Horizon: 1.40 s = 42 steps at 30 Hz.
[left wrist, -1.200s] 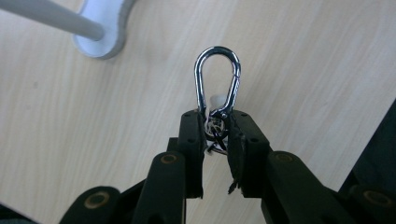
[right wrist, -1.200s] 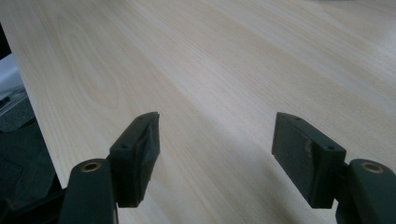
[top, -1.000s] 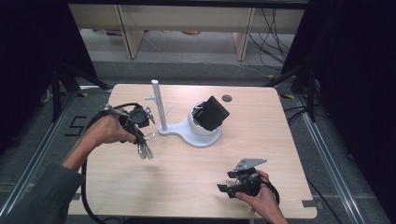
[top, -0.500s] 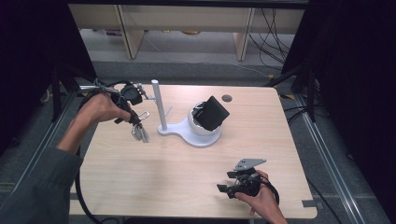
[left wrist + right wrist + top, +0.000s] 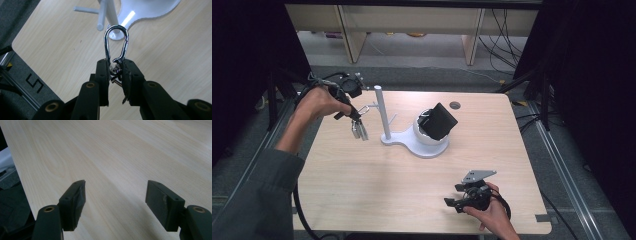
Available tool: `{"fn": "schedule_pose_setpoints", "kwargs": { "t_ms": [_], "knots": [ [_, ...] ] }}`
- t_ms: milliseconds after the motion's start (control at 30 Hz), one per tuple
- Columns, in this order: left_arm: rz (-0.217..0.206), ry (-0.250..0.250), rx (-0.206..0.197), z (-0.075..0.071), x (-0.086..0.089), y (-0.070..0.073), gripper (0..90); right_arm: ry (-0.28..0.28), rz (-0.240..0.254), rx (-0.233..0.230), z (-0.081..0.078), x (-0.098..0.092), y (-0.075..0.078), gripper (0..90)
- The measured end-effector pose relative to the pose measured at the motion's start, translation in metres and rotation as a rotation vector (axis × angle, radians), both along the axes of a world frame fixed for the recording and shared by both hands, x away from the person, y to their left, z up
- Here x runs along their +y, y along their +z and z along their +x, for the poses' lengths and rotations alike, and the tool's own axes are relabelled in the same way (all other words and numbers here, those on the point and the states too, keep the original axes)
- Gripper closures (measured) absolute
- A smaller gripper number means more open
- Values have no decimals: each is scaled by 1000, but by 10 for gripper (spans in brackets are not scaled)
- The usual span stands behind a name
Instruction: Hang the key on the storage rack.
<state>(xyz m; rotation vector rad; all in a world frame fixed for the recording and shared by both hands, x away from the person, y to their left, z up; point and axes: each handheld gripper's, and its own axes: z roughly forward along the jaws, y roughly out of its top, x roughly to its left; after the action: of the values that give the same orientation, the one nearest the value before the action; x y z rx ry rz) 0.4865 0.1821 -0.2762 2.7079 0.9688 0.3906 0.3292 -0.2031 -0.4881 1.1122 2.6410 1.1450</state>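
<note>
A silver carabiner (image 5: 116, 42) with a key ring and keys at its lower end is clamped in my left gripper (image 5: 115, 65), which is shut on it. In the high view the left gripper (image 5: 354, 118) is held above the table's far left, and the carabiner and keys (image 5: 360, 130) dangle from it just left of the white stand's post (image 5: 381, 112). A thin side peg (image 5: 85, 10) sticks out from that post. My right gripper (image 5: 453, 196) rests low at the near right of the table, open with nothing between its jaws (image 5: 115, 195).
The white stand's flat base (image 5: 398, 141) carries a white dome with a black boxy object (image 5: 441, 121) on top. A dark round hole (image 5: 455, 105) sits near the table's far edge. Shelving legs and cables lie on the floor beyond.
My left hand has risen and moved toward the table's far left with the carabiner still clamped. The right hand has stayed put.
</note>
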Motion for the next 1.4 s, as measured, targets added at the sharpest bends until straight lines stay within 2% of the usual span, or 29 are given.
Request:
{"fn": "schedule_pose_setpoints", "kwargs": {
  "t_ms": [33, 133, 200, 233, 267, 300, 400, 467, 667, 700, 733, 933, 967, 1033, 1133, 1267, 1300, 1333, 1367, 1400],
  "knots": [
    [10, -1, 9, 2, 1, 0, 752, 11, -4, -13, 1, 0, 0, 335],
    [-1, 30, -8, 9, 2, 1, 752, 11, -3, -24, 1, 0, 0, 335],
    [-5, 30, -7, 10, 2, 1, 753, 4, 1, -8, 0, 1, 0, 335],
    [-16, 34, -1, 11, 2, 0, 752, 15, 0, -35, 2, 0, -2, 335],
    [-7, 34, -3, 12, 2, 0, 752, 11, -1, -40, 2, 1, -3, 335],
    [-8, 41, -3, 14, 2, -1, 752, 15, -10, -20, 1, 0, -1, 335],
    [-18, 49, -2, 16, 2, -4, 752, 6, 5, -27, 1, 1, -3, 337],
    [-4, 48, -1, 17, 1, -6, 752, 15, -9, -19, 1, 0, -2, 337],
    [-13, 35, -2, 20, -5, -11, 752, 16, -9, -17, 1, 0, -2, 337],
    [-10, 35, -1, 21, -5, -12, 752, 3, -4, 3, -1, 1, -2, 337],
    [-9, 38, -5, 21, -7, -13, 752, 21, -10, -19, 1, 0, -2, 337],
    [2, 42, -18, 28, -15, -18, 751, 16, -8, -20, 1, 0, -2, 337],
    [3, 42, -21, 29, -15, -19, 751, 6, 5, -26, 1, 1, -3, 337],
    [3, 44, -18, 30, -18, -21, 751, 16, -8, -19, 1, 0, -2, 337],
    [-5, 44, -21, 31, -19, -23, 747, 14, 2, -39, 2, 1, -3, 337],
    [-19, 53, -22, 32, -18, -25, 736, 15, -1, -39, 1, 1, -3, 337],
    [-20, 52, -20, 32, -17, -25, 728, -2, 10, -8, -1, 2, -2, 337],
    [-18, 55, -21, 31, -17, -25, 717, 15, 0, -23, 1, 0, -1, 337],
    [-17, 49, -22, 30, -16, -24, 707, 15, -2, -11, 1, 0, -1, 337],
    [-20, 46, -21, 29, -15, -23, 693, 14, 2, -35, 1, 1, -3, 337]
  ]
}}
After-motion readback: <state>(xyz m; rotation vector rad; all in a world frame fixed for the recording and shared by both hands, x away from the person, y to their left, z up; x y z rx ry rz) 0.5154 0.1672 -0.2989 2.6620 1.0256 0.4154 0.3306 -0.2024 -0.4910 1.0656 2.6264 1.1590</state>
